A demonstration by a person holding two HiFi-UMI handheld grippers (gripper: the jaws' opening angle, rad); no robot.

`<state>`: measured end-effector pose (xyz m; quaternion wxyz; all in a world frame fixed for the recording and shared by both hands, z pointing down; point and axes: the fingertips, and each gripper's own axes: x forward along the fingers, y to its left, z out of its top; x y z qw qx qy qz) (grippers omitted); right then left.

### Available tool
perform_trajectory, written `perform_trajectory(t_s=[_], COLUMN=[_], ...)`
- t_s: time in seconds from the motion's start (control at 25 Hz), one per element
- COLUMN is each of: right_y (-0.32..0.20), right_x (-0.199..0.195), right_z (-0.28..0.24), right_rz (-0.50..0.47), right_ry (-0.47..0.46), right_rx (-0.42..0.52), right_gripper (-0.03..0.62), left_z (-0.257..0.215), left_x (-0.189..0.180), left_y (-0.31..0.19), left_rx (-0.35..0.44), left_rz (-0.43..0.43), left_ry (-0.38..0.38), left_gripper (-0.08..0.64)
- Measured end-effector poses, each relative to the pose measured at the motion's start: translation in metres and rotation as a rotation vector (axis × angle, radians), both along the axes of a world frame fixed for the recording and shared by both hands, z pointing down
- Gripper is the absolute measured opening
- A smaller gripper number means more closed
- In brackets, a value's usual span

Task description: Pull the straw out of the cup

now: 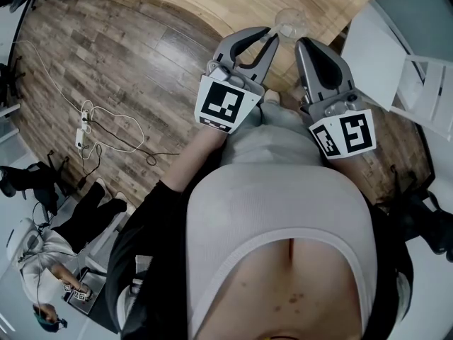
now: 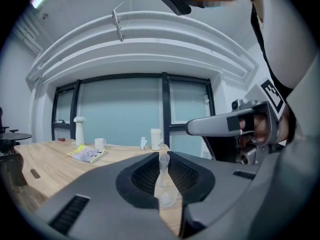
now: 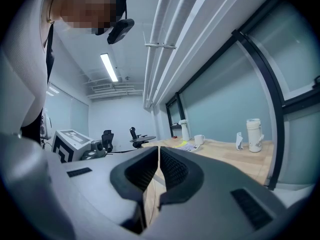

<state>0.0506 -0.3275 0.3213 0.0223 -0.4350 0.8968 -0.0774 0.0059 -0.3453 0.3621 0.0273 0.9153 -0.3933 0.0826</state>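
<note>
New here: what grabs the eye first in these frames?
The left gripper is shut on a translucent straw standing in a clear cup near the edge of the wooden table. To its right in the head view, the right gripper is shut and empty.

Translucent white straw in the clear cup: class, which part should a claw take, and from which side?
Grip the translucent white straw by its exposed top end, above the clear plastic cup, coming level from the side and squeezing across its thin shaft. It stands nearly upright, so an upward pull should free it. The left claw seems to pinch it there.
</note>
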Motion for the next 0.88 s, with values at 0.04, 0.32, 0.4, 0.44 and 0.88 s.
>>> perform_trajectory(t_s=[0.04,0.32,0.4,0.44,0.88], right_y=[-0.001,-0.002,-0.004,-0.004,-0.003], right_x=[0.000,-0.005,-0.006,-0.006,-0.011], right_z=[0.000,-0.003,-0.003,-0.004,-0.008], right_rz=[-0.001,-0.006,-0.007,-0.008,-0.010], right_ry=[0.000,-0.001,-0.001,-0.001,0.005], right_rx=[0.000,0.009,0.010,0.011,0.026], right_gripper=[0.032,0.033,0.032,0.032,0.032], left_z=[-0.001,-0.004,-0.005,-0.005,-0.011], left_x=[-0.001,-0.005,-0.006,-0.007,-0.013], left_y=[-0.001,-0.001,-0.003,-0.003,-0.003], left_rx=[0.001,0.008,0.011,0.011,0.022], left_rz=[-0.001,-0.003,-0.006,-0.008,-0.011], left_ry=[-0.001,0.000,0.001,0.001,0.013], left_gripper=[0.054,0.054,0.054,0.054,0.054])
